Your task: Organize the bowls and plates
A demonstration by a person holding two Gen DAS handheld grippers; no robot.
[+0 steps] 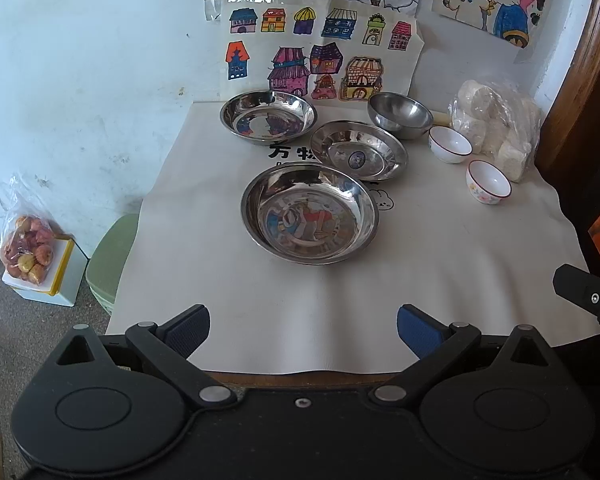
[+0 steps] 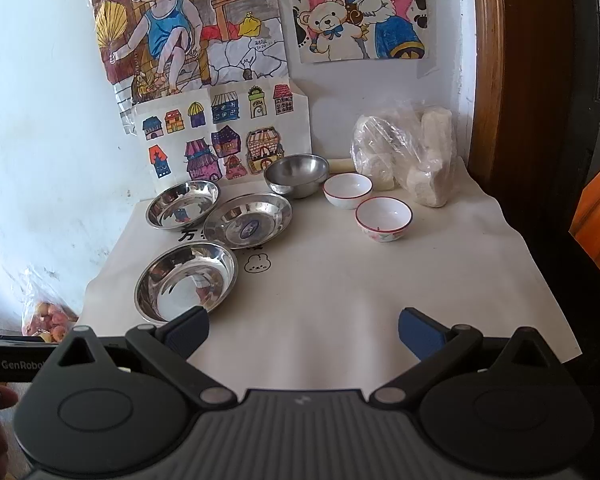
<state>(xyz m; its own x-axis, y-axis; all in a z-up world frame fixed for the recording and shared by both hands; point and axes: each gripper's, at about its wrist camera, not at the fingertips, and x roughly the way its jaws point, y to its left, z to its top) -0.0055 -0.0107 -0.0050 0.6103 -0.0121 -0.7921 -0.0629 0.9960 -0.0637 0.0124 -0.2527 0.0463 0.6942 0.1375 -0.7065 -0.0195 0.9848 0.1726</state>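
Ahead of left claw (image 1: 303,332), nearest steel plate (image 1: 310,213), untouched

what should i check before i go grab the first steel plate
1. Left gripper open and empty: ok, jaws spread wide with nothing between them.
2. Right gripper open and empty: ok, same.
3. Nearest steel plate free to lift: ok, it sits alone on the white mat, nothing in it.
4. Middle steel plate clear of neighbours: cannot tell, its rim looks very close to the nearest plate and the steel bowl.
5. Two ceramic bowls out of the path: ok, both stand off to the right.
6. Mat flat under the plates: not ok, it ripples near the front edge.
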